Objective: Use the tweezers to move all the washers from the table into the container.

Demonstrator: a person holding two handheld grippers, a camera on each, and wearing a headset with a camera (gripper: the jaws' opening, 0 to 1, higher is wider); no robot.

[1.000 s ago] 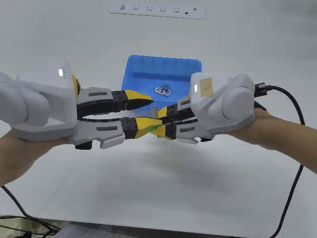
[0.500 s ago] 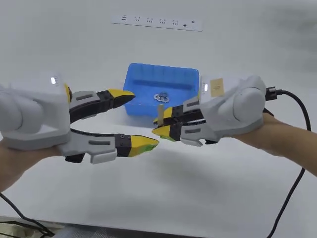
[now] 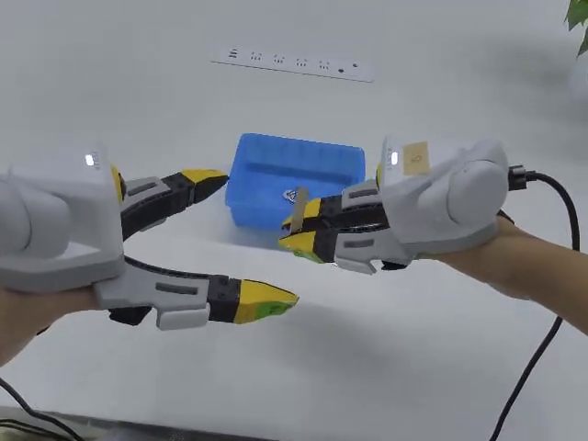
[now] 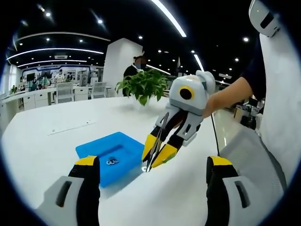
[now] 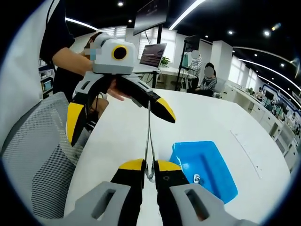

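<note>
A blue container (image 3: 276, 161) stands mid-table, with a few metal washers (image 3: 292, 195) lying in it. My right gripper (image 3: 292, 237) is just in front of it, shut on thin metal tweezers (image 3: 297, 211) that stick up between its yellow tips. My left gripper (image 3: 246, 237) hovers at the left, open wide with nothing between its jaws, a short way from the right one. In the left gripper view, the right gripper (image 4: 159, 153) holds the tweezers (image 4: 158, 139) beside the container (image 4: 101, 153). The right gripper view has the tweezers (image 5: 149, 132) pointing toward the open left gripper (image 5: 120, 117), with the container (image 5: 211, 162) on the right.
A white power strip (image 3: 292, 62) lies at the table's far edge. A black cable (image 3: 551, 276) trails from the right gripper off the right side. A potted plant (image 4: 143, 87) stands past the table. A grey mesh chair (image 5: 42, 160) is near the person.
My left gripper has pulled back to the left, away from the right gripper's tips, and its jaws have spread wider. The tweezers stay in the right gripper, which rose slightly.
</note>
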